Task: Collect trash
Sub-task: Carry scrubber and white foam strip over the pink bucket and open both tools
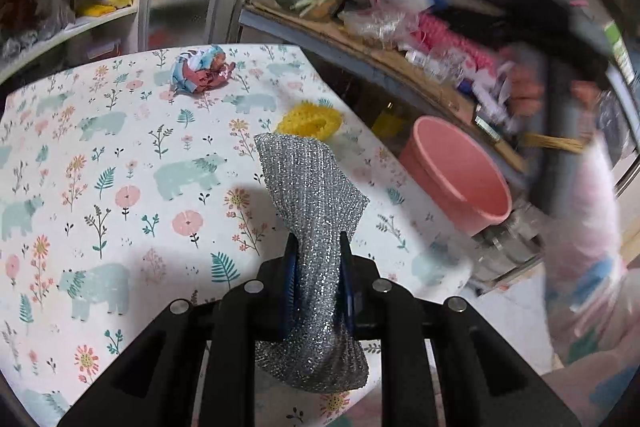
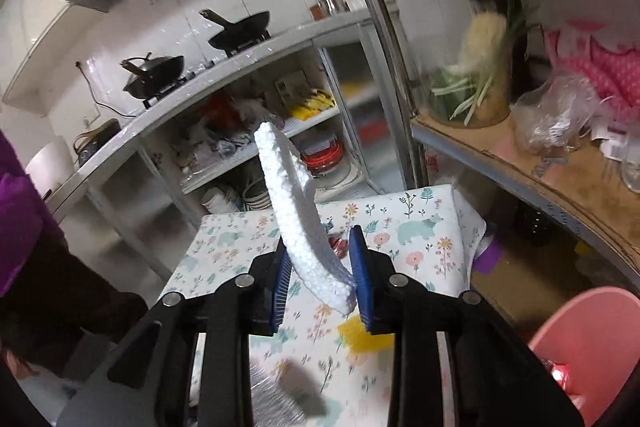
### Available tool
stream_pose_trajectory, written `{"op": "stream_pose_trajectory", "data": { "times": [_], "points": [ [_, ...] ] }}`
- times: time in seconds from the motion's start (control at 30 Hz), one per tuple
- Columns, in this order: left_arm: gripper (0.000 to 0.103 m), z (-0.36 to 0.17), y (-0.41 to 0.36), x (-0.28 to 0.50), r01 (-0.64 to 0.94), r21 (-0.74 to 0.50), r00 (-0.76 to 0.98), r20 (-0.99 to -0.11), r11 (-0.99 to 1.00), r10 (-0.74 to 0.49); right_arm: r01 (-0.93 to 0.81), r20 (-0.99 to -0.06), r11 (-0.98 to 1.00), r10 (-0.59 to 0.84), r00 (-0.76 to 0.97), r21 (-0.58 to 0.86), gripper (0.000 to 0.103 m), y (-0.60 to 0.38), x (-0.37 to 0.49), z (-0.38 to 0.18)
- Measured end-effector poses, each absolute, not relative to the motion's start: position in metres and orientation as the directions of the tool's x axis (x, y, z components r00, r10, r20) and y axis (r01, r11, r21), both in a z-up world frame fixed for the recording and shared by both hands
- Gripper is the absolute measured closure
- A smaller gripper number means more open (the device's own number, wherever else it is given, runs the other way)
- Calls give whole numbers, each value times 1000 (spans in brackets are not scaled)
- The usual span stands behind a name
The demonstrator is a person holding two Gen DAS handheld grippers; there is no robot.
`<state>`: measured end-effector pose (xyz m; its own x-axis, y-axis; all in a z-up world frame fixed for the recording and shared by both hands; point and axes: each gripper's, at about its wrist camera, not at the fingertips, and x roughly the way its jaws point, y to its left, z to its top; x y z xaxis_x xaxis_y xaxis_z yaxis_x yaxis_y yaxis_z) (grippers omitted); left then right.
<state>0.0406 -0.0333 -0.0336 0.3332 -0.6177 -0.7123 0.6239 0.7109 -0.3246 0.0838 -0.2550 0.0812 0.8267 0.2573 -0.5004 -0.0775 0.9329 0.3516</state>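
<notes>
Trash pickup at a kitchen table, no readable writing
Left gripper clenches a silver scouring cloth above the floral tablecloth; crumpled wrapper near its far edge; right gripper grasps a white foam strip; pink bin beside the right edge

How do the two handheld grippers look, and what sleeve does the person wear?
The left gripper and the right gripper look alike: black angular plastic bodies with round silver bolt heads, and two flat fingers with ribbed blue pads. The person's sleeve, blurred in the left wrist view, is pale pink with blue patches.
</notes>
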Motion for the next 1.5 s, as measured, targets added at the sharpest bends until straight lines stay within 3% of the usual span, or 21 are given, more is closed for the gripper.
{"op": "stream_pose_trajectory", "data": {
  "times": [0.17, 0.5, 0.77, 0.9, 1.07, 1.2, 1.33, 1.5],
  "points": [
    [86, -27, -54, 39, 668, -330, 311, -690, 667, -653, -20, -521, 946, 196, 831, 324, 74, -255, 50, 75],
    [86, 32, -125, 27, 823, -178, 350, -588, 539, -729, 131, -482, 944, 34, 876, 304, 74, -291, -20, 89],
    [86, 54, -191, 18, 870, -132, 324, -571, 474, -754, 294, -474, 909, -128, 871, 295, 74, -338, -65, 84],
    [86, 53, -224, 14, 871, -124, 316, -599, 476, -735, 359, -512, 881, -164, 843, 309, 74, -362, -72, 67],
    [86, 41, -256, 17, 846, -220, 245, -649, 486, -720, 413, -560, 849, -176, 809, 330, 74, -380, -76, 40],
    [86, 25, -286, 13, 845, -164, 271, -688, 508, -673, 476, -625, 818, -195, 756, 321, 74, -398, -72, 13],
    [86, 6, -316, 15, 849, -133, 259, -738, 511, -624, 579, -661, 782, -311, 683, 231, 74, -407, -72, -4],
    [84, -7, -337, 9, 867, -72, 299, -715, 492, -631, 652, -689, 738, -380, 617, 176, 72, -422, -73, -16]
  ]
}}
